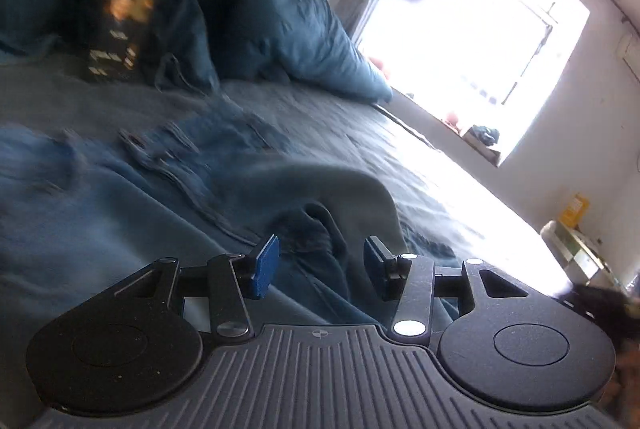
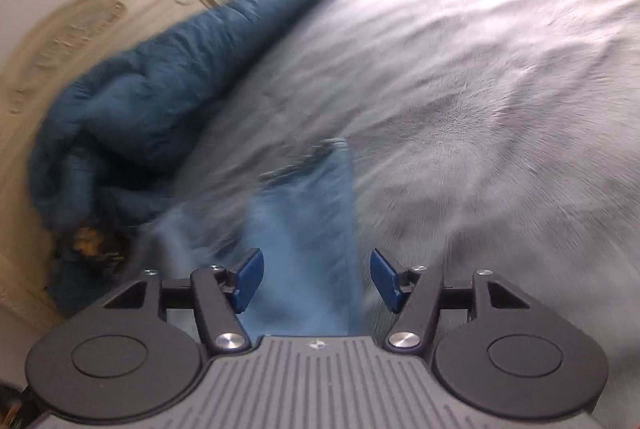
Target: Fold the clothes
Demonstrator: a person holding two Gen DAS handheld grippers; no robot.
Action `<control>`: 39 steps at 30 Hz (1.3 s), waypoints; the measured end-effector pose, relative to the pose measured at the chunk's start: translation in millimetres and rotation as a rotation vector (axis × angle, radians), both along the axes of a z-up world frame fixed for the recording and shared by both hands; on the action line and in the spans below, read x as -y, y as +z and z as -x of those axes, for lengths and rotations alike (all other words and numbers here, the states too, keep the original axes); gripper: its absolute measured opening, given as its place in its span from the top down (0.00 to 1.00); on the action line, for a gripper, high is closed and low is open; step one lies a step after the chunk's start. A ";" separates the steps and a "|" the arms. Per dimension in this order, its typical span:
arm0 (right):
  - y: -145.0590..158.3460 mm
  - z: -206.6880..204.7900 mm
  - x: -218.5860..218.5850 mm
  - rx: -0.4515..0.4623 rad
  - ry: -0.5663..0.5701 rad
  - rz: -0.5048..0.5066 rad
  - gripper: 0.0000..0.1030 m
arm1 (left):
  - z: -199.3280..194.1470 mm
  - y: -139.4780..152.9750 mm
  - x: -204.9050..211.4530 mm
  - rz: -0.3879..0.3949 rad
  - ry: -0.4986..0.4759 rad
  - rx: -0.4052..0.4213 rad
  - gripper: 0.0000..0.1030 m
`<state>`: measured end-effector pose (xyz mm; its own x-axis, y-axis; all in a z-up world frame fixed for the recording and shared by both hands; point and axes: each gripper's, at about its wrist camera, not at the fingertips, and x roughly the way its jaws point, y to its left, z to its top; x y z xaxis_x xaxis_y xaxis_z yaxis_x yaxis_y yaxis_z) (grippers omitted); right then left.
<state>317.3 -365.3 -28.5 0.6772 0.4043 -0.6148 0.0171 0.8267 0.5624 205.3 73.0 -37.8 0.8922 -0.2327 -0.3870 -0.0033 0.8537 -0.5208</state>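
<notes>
The left gripper (image 1: 320, 265) stood spread wide, empty, over blue jeans (image 1: 120, 189) rumpled on the bed (image 1: 320, 117). The right gripper (image 2: 316, 279) was likewise spread; a jeans leg (image 2: 304, 229) ran from between its fingers toward 12 o'clock. A teal duvet (image 2: 160, 69) lay at 10 o'clock.

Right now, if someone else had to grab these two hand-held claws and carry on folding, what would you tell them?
Left gripper: open, holding nothing, low over rumpled blue jeans on the grey bed sheet.
Right gripper: open, empty, lined up over a jeans leg that stretches away across the sheet.
A teal duvet is bunched at the headboard; a dark printed garment lies near it.
Done: no finished fold shows.
Left: grip the jeans, fold them, then probably the dark garment. Both views are blurred, so check details.
</notes>
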 end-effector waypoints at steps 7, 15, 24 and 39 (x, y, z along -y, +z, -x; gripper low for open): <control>-31.9 -75.1 -23.8 -0.041 0.081 0.047 0.47 | -24.3 -43.5 3.0 0.042 -0.009 -0.025 0.55; -12.2 -53.5 -27.4 0.076 0.037 0.033 0.94 | -16.7 -51.6 -7.1 0.143 -0.033 0.011 0.55; 115.1 146.6 44.4 0.364 -0.149 0.064 0.94 | -13.0 -48.8 -5.3 0.167 -0.032 0.012 0.55; 40.3 300.6 54.2 -0.193 -0.177 0.231 0.73 | -9.5 -49.8 -5.3 0.173 0.003 0.020 0.54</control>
<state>16.6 -419.5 11.8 0.5865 0.1262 -0.8000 0.2595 0.9065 0.3332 214.8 78.3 -87.5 0.9001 -0.2913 -0.3241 0.0056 0.7515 -0.6597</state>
